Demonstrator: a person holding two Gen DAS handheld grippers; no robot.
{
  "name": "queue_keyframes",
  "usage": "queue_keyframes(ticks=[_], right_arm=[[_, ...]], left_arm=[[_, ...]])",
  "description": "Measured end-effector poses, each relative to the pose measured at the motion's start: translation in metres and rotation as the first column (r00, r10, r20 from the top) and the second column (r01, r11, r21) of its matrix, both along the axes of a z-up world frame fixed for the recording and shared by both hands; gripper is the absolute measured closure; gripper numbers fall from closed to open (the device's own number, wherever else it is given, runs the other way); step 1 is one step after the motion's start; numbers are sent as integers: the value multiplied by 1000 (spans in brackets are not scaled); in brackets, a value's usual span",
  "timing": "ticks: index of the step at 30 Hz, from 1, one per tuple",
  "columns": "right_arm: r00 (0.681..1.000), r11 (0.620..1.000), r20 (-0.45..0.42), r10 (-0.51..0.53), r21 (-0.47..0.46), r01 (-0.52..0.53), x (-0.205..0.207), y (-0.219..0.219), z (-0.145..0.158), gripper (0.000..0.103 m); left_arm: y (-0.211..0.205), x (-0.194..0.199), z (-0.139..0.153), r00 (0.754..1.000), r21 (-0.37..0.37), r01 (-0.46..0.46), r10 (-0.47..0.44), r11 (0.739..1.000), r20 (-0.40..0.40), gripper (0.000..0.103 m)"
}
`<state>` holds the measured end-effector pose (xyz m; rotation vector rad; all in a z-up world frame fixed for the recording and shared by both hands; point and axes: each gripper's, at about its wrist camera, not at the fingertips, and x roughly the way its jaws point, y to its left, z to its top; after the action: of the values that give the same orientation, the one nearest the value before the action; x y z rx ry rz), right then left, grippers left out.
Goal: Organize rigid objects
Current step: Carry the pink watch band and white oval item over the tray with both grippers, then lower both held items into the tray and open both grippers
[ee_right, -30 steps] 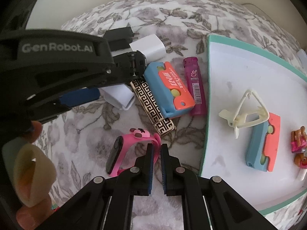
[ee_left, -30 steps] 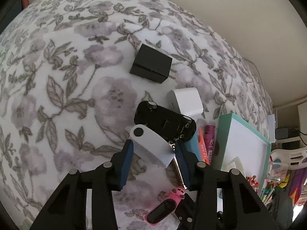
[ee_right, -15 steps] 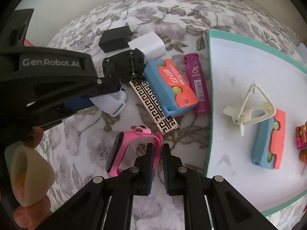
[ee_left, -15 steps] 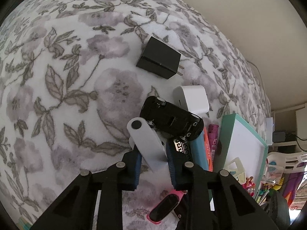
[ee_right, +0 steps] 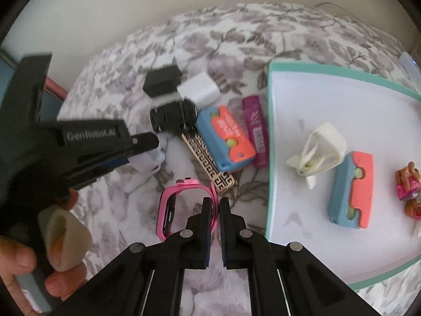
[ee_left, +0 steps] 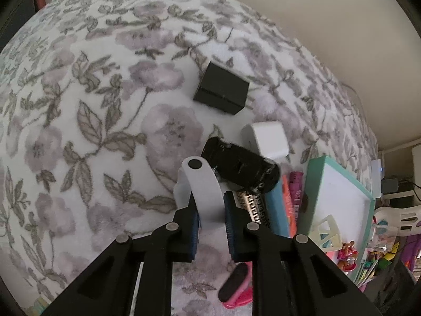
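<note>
Pick-up step w/ both hands at once. Left gripper (ee_left: 211, 217) has its jaws clamped tight on the white band (ee_left: 202, 184), just beside the black toy car (ee_left: 240, 166) on the floral blanket (ee_left: 79, 105). Right gripper (ee_right: 216, 212) has its jaws pinched nearly together on the side of the pink band (ee_right: 184, 200), near the tray (ee_right: 271, 142). Next move, prob.: carry both to the tray, where 1 clip and 1 blue-orange case already lie, w/o snagging the clutter alongside.

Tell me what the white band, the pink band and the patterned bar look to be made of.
White band, pinched in the left gripper: probably matte silicone, judging by its soft curl. Pink band, in the right gripper: its edge glints, so glossy plastic or metal; unclear. Patterned bar: shiny gold-and-black key pattern, likely metal or plated plastic.
</note>
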<state>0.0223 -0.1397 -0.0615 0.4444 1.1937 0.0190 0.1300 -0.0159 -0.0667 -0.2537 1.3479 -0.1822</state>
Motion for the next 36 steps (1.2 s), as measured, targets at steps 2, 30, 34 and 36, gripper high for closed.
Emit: queue_keyframes(ticks=[2, 30, 34, 36], right_arm=[[999, 999, 31, -31, 28, 30, -3, -11, 12, 97], [787, 775, 58, -615, -138, 616, -99, -233, 20, 97], [781, 771, 36, -623, -135, 622, -101, -239, 11, 97], [786, 775, 31, -618, -143, 615, -101, -238, 10, 95]], left_arm=[[-1, -3, 12, 999, -14, 8, -7, 1000, 37, 86], [-171, -98, 52, 845, 109, 486, -498, 867, 193, 86], [-178, -105, 46, 834, 144, 505, -524, 851, 172, 86], [-181, -106, 40, 831, 161, 513, -535, 843, 154, 86]])
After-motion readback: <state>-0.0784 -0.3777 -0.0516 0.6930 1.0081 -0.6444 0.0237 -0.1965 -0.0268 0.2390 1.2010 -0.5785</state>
